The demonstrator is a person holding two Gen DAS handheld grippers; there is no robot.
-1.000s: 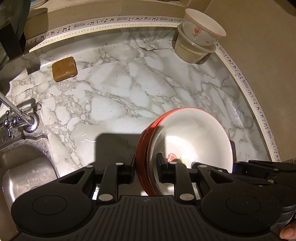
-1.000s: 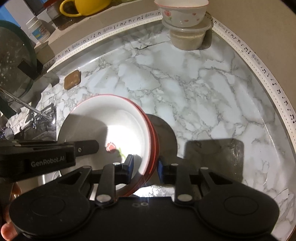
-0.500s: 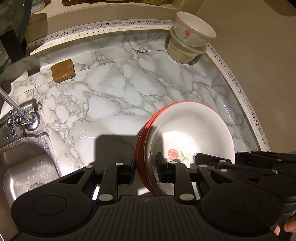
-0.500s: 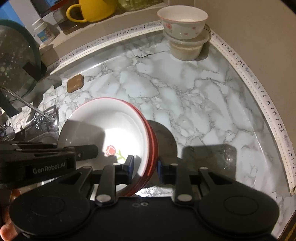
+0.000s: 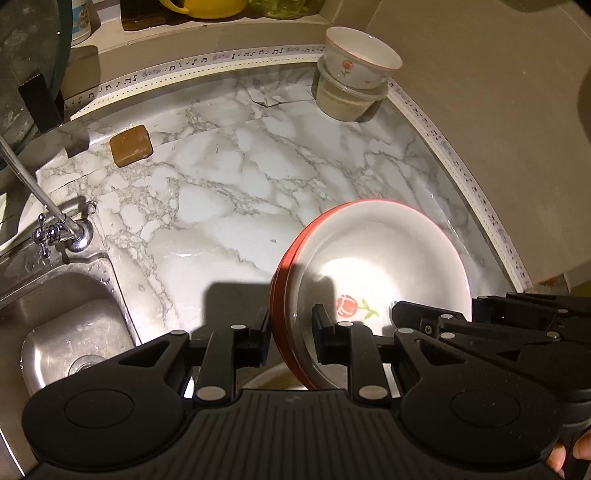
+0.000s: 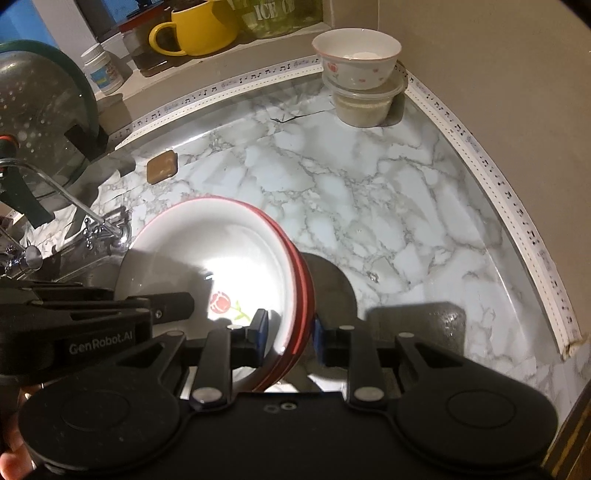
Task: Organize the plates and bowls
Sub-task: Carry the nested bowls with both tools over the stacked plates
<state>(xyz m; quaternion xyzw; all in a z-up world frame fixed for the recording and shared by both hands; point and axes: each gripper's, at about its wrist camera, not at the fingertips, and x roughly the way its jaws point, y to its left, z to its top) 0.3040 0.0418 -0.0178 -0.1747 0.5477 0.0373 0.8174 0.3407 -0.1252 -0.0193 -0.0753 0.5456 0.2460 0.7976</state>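
Observation:
A stack of red-rimmed white plates (image 5: 380, 258) with a rose print is held above the marble counter (image 5: 240, 177). My left gripper (image 5: 290, 334) is shut on the stack's left rim. My right gripper (image 6: 288, 334) is shut on its right rim; the stack (image 6: 207, 258) also shows in the right wrist view. A small white rose-print bowl (image 5: 360, 59) sits on a lidded plastic tub (image 5: 345, 101) at the counter's far right corner; the bowl (image 6: 356, 57) and the tub (image 6: 364, 105) also show in the right wrist view.
A steel sink (image 5: 62, 314) and tap (image 5: 59, 232) lie at the left. A brown soap bar (image 5: 131, 144) lies on the counter. A glass pot lid (image 6: 40, 122) leans at the far left. A yellow mug (image 6: 195, 31) and jars stand on the back ledge. A beige wall (image 5: 498, 110) bounds the right.
Both grippers have risen and pulled back with the plate stack held between them; more of the counter, the back ledge and the sink now show.

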